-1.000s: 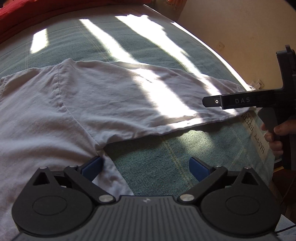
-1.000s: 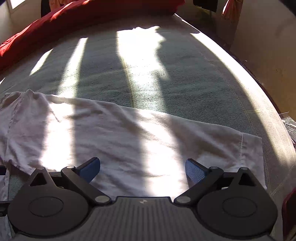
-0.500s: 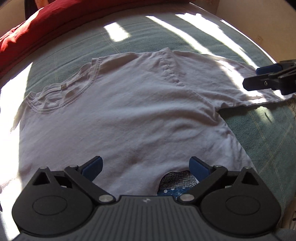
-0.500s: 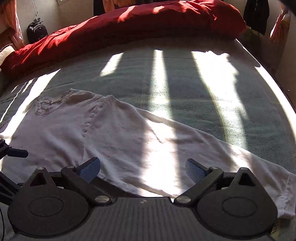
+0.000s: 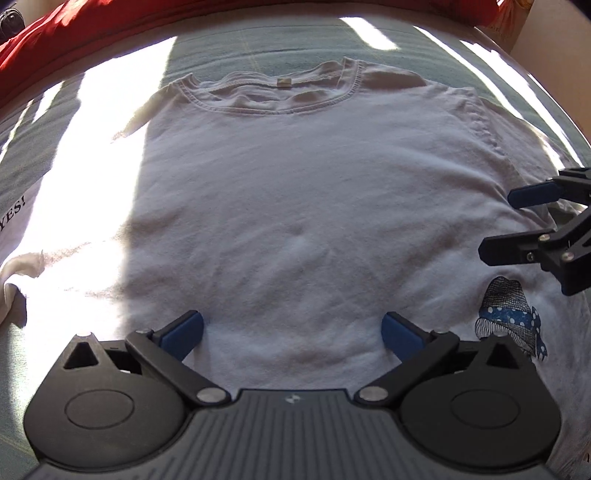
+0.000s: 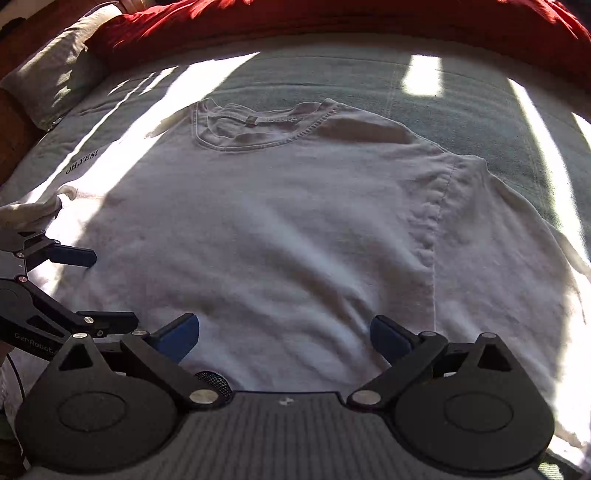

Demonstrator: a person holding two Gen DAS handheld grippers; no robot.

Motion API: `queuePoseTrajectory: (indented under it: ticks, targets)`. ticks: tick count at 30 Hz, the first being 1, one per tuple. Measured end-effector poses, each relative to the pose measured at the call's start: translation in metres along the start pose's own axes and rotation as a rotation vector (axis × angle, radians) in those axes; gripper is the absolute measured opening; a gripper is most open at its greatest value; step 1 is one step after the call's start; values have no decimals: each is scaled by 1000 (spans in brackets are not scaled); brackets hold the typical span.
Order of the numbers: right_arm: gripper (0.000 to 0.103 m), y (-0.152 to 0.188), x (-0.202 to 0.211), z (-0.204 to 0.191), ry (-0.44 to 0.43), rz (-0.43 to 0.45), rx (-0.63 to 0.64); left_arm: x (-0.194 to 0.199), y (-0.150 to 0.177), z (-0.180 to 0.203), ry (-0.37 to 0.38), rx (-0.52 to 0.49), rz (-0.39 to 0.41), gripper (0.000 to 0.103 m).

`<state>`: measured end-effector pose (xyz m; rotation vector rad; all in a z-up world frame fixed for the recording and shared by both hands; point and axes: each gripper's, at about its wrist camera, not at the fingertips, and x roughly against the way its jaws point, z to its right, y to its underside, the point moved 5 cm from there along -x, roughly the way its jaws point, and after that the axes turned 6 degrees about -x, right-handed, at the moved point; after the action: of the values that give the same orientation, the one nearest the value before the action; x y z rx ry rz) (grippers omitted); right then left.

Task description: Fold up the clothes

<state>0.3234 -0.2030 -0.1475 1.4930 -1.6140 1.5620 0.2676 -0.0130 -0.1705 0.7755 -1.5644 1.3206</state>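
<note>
Grey-green woven bedcover, spread over the bed and crossed by bright bands of sunlight; a pale stitched seam runs across it in the right wrist view. Crumpled red blanket, heaped along the far edge of the bed and touching the bedcover. Grey-beige pillow, at the far left corner, just beside the red blanket. Brown wooden bed frame, at the left edge, below the pillow. Beige wall, at the far right.
</note>
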Motion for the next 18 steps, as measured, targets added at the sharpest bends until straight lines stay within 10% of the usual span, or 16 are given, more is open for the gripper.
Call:
queuePoseTrajectory:
  ticks: [11,18]
  targets:
    - [103,12,-12,-14,153,-97,114,1,4,-6,61,-69,-18,103]
    - [103,-25,4,2,65,-150,-114,23,-46,-55,-9,-31,71,102]
